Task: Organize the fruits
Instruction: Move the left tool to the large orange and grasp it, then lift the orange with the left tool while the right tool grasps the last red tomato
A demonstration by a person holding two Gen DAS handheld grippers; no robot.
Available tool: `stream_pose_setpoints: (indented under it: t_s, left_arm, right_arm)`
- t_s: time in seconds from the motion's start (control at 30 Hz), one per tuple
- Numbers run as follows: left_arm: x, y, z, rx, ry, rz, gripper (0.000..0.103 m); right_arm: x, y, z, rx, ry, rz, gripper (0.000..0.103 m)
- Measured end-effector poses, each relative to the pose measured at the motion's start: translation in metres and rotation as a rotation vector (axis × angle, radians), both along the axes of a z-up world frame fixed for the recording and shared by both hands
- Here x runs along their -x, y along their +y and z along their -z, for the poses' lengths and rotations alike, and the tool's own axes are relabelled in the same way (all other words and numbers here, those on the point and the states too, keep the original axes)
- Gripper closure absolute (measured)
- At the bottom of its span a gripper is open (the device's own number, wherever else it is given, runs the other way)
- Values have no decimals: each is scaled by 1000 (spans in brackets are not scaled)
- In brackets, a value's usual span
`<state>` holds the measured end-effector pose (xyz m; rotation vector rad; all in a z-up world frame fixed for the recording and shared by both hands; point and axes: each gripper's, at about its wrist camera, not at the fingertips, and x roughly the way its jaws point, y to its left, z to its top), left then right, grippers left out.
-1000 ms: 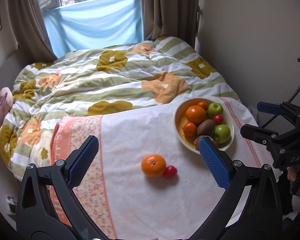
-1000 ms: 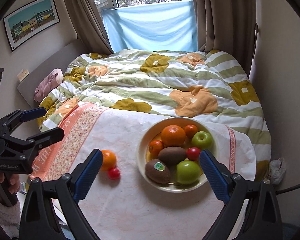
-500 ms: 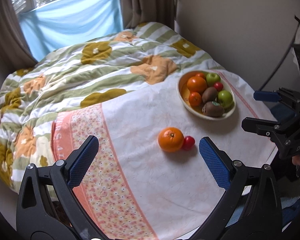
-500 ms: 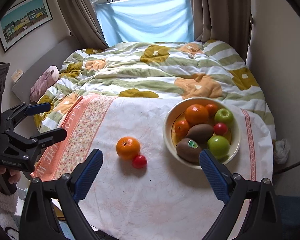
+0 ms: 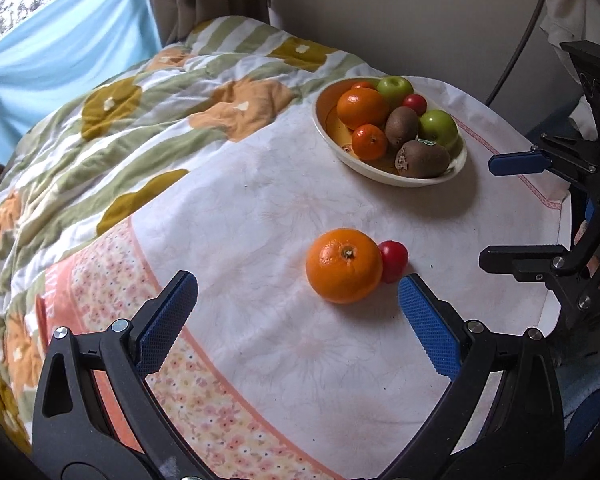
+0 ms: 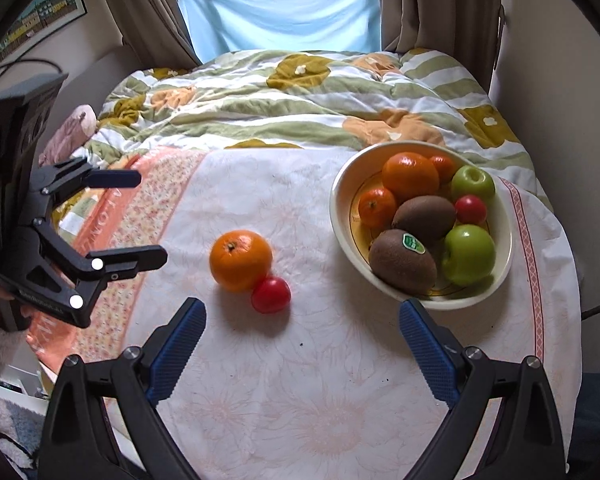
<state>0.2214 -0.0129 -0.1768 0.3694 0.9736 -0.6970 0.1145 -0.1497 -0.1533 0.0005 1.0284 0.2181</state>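
An orange point(image 5: 344, 265) and a small red fruit point(image 5: 393, 261) lie touching on the white cloth; they also show in the right wrist view, the orange point(image 6: 241, 260) and the red fruit point(image 6: 271, 294). A cream bowl point(image 5: 388, 174) holds oranges, kiwis, green apples and a red fruit; its rim shows in the right wrist view point(image 6: 342, 232). My left gripper point(image 5: 296, 304) is open and empty, just short of the orange. My right gripper point(image 6: 302, 330) is open and empty, above the cloth in front of the red fruit and the bowl.
The cloth point(image 6: 300, 380) covers a round table; a floral orange band point(image 5: 112, 292) runs along its left side. A quilted bed point(image 6: 292, 100) lies beyond. The wall point(image 5: 420, 20) and a cable stand behind the bowl. The table edge drops off at right point(image 5: 556, 240).
Both grippers have moved closer to the table and lower; the orange and red fruit now sit larger and nearer the left gripper's jaws. The fruits have not moved.
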Motion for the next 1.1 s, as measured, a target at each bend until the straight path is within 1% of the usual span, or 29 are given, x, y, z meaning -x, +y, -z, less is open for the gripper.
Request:
stream_pose_setpoints:
  t_s: [0.1, 0.17, 0.27, 0.33, 0.47, 0.5, 0.57, 0.6, 0.63, 0.7, 0.77, 0.87, 0.93, 1.1]
  left_arm:
    - [-6, -11, 14, 4, 18, 69, 0]
    - [-11, -21, 25, 2, 48, 113, 0]
    - [-17, -33, 37, -16, 66, 157, 0]
    - [-20, -38, 43, -16, 79, 179, 0]
    - [-26, -42, 51, -14, 102, 191, 1]
    - [-26, -43, 53, -13, 108, 192, 4]
    - [-28, -44, 57, -13, 132, 197, 16]
    - [-29, -44, 60, -17, 141, 200, 18]
    - [-29, -43, 60, -3, 148, 204, 19]
    - [-29, -42, 61, 8, 156, 208, 24]
    - [-29, -40, 61, 36, 188, 224, 38]
    - [-26, -42, 60, 25, 179, 228, 38]
    - [-25, -43, 60, 14, 173, 226, 38]
    - [-23, -35, 58, -1, 175, 198, 39]
  right_arm:
    - [0, 1, 14, 11, 12, -16, 6]
    - [0, 6, 24, 39, 21, -42, 6]
    - [0, 12, 35, 77, 22, -93, 6]
    - [0, 15, 40, 80, 23, -119, 6]
    - [-3, 19, 48, 76, 36, -155, 7]
    - [-4, 20, 50, 73, 37, -158, 7]
    - [-6, 21, 52, 61, 40, -164, 7]
    - [-6, 23, 52, 59, 41, -165, 7]
    - [-7, 23, 53, 55, 42, -166, 7]
    - [-8, 24, 54, 47, 44, -171, 7]
    - [-9, 26, 55, 43, 44, -175, 7]
    - [-12, 27, 57, 34, 51, -180, 11]
    - [-15, 28, 59, 26, 59, -184, 17]
    - [-20, 34, 62, 29, 61, -202, 27]
